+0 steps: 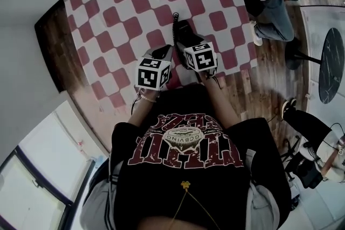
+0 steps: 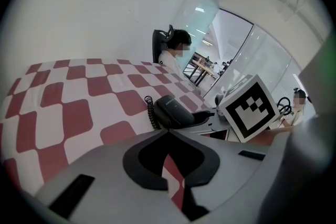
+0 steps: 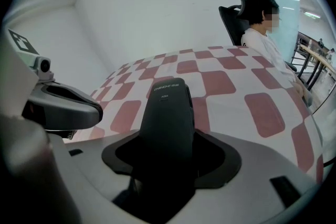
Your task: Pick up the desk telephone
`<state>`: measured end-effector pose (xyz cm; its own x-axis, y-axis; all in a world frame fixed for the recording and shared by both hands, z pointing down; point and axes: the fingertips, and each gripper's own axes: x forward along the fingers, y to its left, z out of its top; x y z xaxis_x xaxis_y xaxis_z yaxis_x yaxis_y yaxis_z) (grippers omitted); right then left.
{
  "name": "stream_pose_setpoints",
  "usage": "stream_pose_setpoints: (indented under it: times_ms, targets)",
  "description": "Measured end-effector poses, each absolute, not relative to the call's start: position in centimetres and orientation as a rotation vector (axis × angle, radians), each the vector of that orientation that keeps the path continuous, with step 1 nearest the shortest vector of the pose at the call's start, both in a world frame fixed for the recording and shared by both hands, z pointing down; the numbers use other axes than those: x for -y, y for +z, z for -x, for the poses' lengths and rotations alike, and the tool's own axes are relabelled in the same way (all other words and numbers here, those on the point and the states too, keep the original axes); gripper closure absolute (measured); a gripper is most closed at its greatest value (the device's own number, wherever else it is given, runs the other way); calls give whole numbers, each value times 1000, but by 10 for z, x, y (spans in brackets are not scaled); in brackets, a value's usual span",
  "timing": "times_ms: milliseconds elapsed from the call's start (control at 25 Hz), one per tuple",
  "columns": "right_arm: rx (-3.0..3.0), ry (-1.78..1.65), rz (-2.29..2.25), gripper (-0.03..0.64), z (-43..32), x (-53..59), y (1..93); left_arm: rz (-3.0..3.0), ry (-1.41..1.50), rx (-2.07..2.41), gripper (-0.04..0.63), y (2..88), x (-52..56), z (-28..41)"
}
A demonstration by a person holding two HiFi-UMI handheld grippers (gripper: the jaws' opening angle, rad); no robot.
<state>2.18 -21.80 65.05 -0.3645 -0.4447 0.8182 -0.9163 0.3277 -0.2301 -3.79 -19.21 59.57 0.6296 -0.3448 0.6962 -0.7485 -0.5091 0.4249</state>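
Checkered tablecloth (image 1: 108, 2), near edge, carrying desk telephone (image 1: 186, 35); handset (image 3: 168, 107) clamped in right gripper (image 3: 168, 141). Left gripper (image 2: 168, 134) pinched shut, empty. Likely light, rigid, slick plastic: hold mid-handset, mind tug from coiled cord (image 2: 151, 113).

We read white print on the upper end of the black handset (image 3: 167, 113), which sat close to the near edge of the table (image 1: 108, 19). It was a brand line beginning "CHINOE", with a shorter code under it too small for us to make out. In the left gripper view that same line was only a pale streak. On the person's black T-shirt (image 1: 183, 156) we saw large red-and-white letters we couldn't read, around an oval emblem (image 1: 183, 137) that looked like "CBWING".
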Motion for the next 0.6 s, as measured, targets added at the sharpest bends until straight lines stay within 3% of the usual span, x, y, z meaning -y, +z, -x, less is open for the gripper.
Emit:
stream_pose_setpoints:
  times_ms: [600]
  targets:
    - [1965, 904, -1129, 333, -20, 212, 649, -2088, 703, 893, 595, 597, 189, 46]
